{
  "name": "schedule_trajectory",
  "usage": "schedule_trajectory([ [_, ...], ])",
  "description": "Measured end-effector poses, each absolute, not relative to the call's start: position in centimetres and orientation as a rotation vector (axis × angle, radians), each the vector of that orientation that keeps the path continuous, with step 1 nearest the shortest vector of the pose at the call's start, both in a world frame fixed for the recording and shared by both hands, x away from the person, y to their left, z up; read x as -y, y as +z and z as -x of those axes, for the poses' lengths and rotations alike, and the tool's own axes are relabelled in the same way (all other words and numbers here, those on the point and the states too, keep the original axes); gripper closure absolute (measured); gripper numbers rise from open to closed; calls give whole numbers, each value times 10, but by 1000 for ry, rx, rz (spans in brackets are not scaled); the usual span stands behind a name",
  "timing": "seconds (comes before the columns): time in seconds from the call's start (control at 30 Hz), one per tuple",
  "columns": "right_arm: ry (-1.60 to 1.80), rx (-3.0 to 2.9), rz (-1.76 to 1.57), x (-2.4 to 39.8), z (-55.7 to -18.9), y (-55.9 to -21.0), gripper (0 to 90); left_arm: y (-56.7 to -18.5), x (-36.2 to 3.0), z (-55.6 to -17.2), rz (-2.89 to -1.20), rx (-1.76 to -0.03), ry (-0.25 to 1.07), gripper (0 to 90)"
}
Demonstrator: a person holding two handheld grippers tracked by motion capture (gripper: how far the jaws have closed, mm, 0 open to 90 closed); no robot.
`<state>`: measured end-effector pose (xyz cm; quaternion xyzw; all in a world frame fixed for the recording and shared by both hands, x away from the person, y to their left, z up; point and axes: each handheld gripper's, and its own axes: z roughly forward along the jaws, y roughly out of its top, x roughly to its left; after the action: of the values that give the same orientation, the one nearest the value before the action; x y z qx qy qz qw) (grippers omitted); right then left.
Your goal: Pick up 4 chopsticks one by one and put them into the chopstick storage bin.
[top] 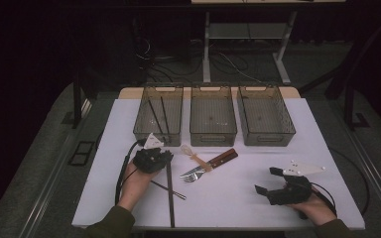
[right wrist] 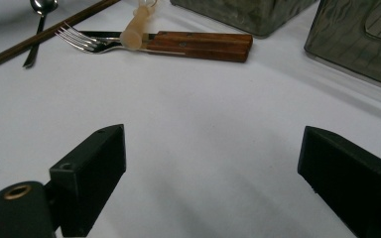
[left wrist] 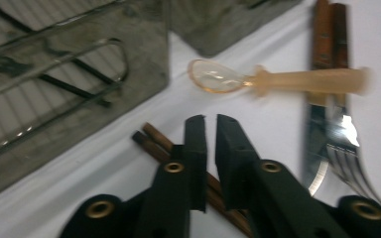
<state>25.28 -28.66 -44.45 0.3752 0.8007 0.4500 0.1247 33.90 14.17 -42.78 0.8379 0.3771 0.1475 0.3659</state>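
The left gripper (left wrist: 209, 119) has its jaws clenched to a thin slit, tips low over the white bench (left wrist: 273, 129). Directly beneath and behind the jaws, 2 brown chopsticks (left wrist: 151, 139) lie side by side and run on a slant, their ends poking out just to the left of the left jaw. Whether the pads actually pinch them or only sit on top, I cannot tell.

I judge these sticks light, stiff and smooth. They are round enough to roll or scissor apart, so the best hold is across both at once, near mid-length, to stop the long ends tipping.

Just ahead of the jaw tips lies a translucent amber spoon (left wrist: 278, 82). To their right a fork (left wrist: 347, 158) rests beside wooden handles (left wrist: 327, 34). Farther off, ahead and left of the jaws, a smoky plastic bin (left wrist: 79, 74) already holds dark sticks.

The right gripper (right wrist: 213, 136) has its jaws released wide over bare bench, grasping nothing, with the cutlery well ahead of its tips.
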Motion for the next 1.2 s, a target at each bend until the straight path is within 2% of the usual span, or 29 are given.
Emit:
schedule_trajectory([
  [0.07, 1310, -2331, -1098, 287, -253, -444, 111, -429, -141, -345, -2175, -1003, 409, 897],
  [0.33, 1317, -2313, -1102, 288, -252, -442, 111, -426, -146, -356, -2163, -1119, 461, 898],
  [1.2, 1320, -2286, -1123, 289, -254, -440, 111, -443, -144, -370, -2165, -1159, 357, 898],
])
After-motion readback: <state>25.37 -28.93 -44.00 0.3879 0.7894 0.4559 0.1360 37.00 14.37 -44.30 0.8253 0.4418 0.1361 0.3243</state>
